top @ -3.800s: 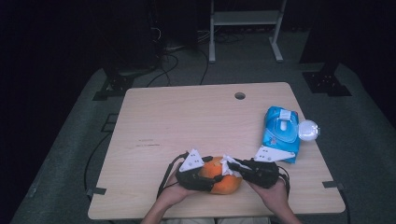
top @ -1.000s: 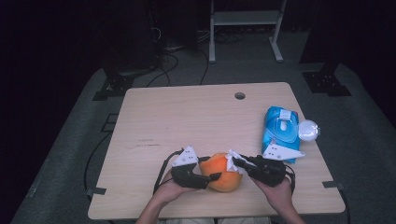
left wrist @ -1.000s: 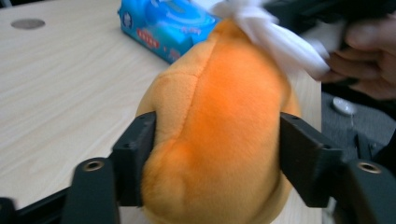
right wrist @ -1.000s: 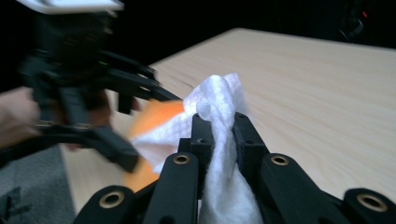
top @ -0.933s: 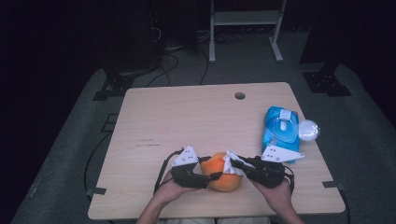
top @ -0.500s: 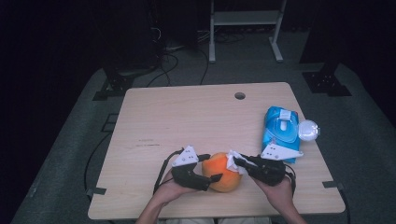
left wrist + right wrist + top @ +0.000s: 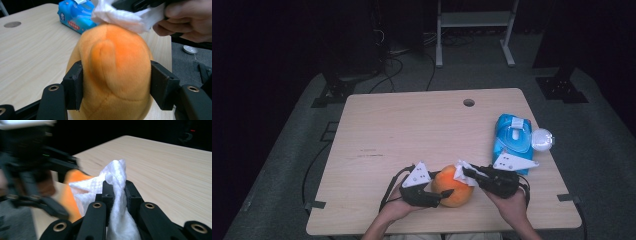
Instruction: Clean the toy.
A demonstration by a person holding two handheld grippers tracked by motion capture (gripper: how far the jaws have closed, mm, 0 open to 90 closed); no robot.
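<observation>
High view: at the near edge of the table (image 7: 412, 130), the left gripper (image 7: 439, 195) and the right gripper (image 7: 464, 172) meet around an orange plush toy (image 7: 454, 187), the person's hands coming in from below. The left gripper's jaws have just been closing, and the left gripper view shows both black pads pressed into the sides of the plush toy (image 7: 117, 75), which bulges between them. The right gripper's jaws stand narrow, pinched on a bunched white wipe (image 7: 117, 195) that rises between them in the right gripper view. The wipe (image 7: 125, 17) lies against the top of the toy, held from the right by the other hand (image 7: 187, 22).

Farther off, near the right edge of the table, lies a blue pack of wipes (image 7: 512, 140), with a small round white thing (image 7: 542, 139) just beside it at the edge. Beyond, a round hole (image 7: 469, 102) sits near the far edge of the table.
</observation>
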